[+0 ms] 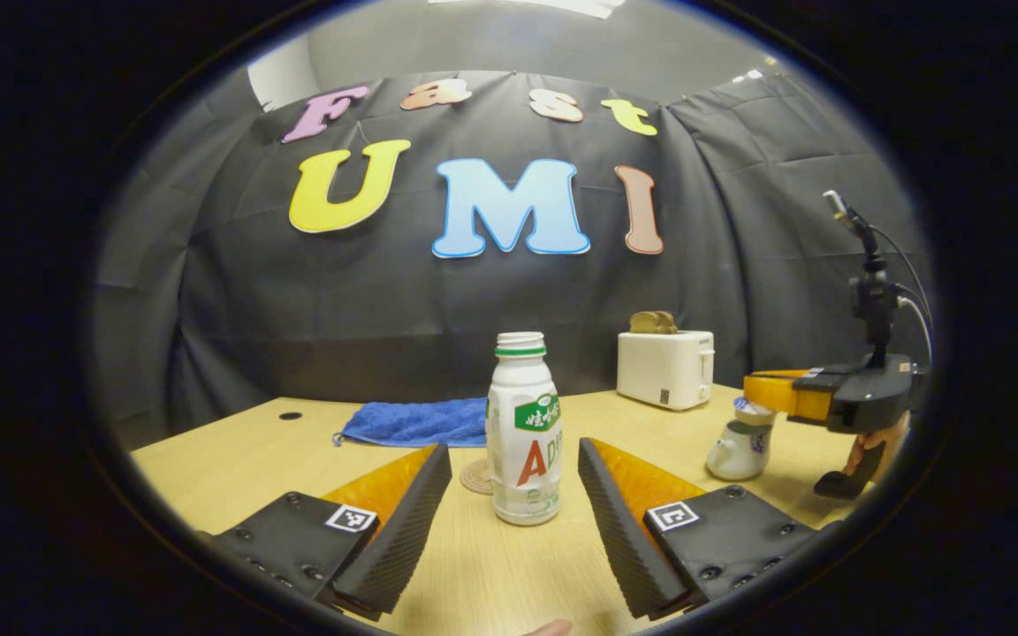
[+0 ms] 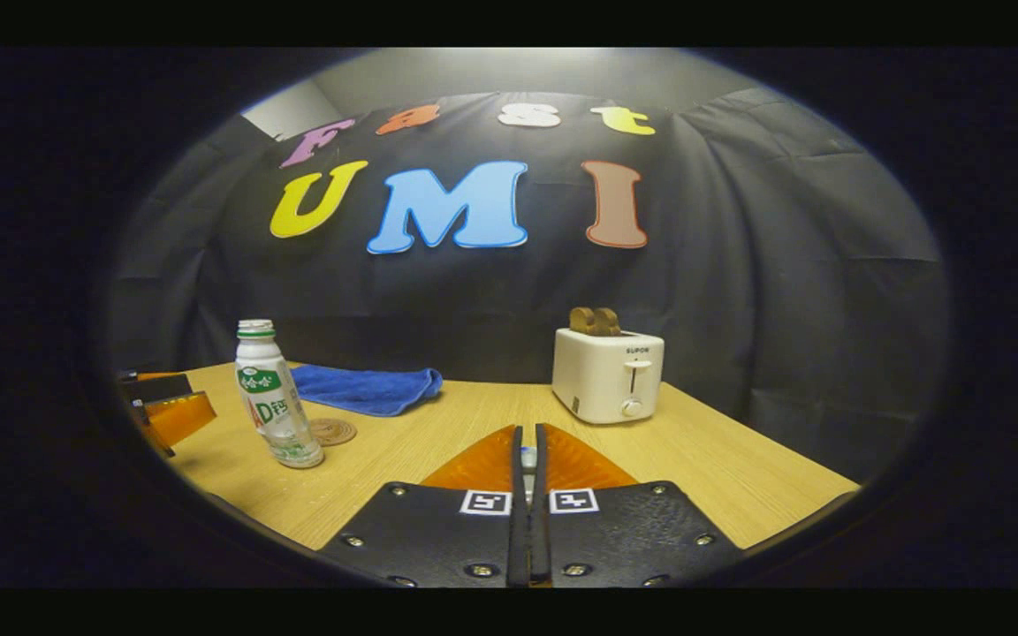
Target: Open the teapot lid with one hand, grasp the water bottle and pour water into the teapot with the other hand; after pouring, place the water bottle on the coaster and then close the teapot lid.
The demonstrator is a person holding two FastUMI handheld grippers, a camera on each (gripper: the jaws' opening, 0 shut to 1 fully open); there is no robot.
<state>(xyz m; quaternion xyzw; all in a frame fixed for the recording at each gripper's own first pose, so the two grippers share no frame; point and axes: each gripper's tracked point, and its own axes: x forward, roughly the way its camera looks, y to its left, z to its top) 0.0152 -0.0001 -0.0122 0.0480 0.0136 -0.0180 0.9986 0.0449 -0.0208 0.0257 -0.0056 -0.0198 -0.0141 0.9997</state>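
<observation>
Spread wide at the near edge of the left gripper view, the left gripper [image 1: 513, 495] frames the uncapped water bottle [image 1: 524, 428] without touching it; the bottle stands upright on the table [image 1: 235, 450], just right of the round coaster [image 1: 477, 476] and well left of the teapot [image 1: 741, 443]. Over at the teapot the right gripper [image 1: 761, 393] sits above its top, and in the right gripper view its jaws are nearly closed on something small, probably the lid knob, though that is hard to confirm. Judging from this, the lid step is underway, while grasping, pouring, setting the bottle on the coaster and closing the lid all remain.
</observation>
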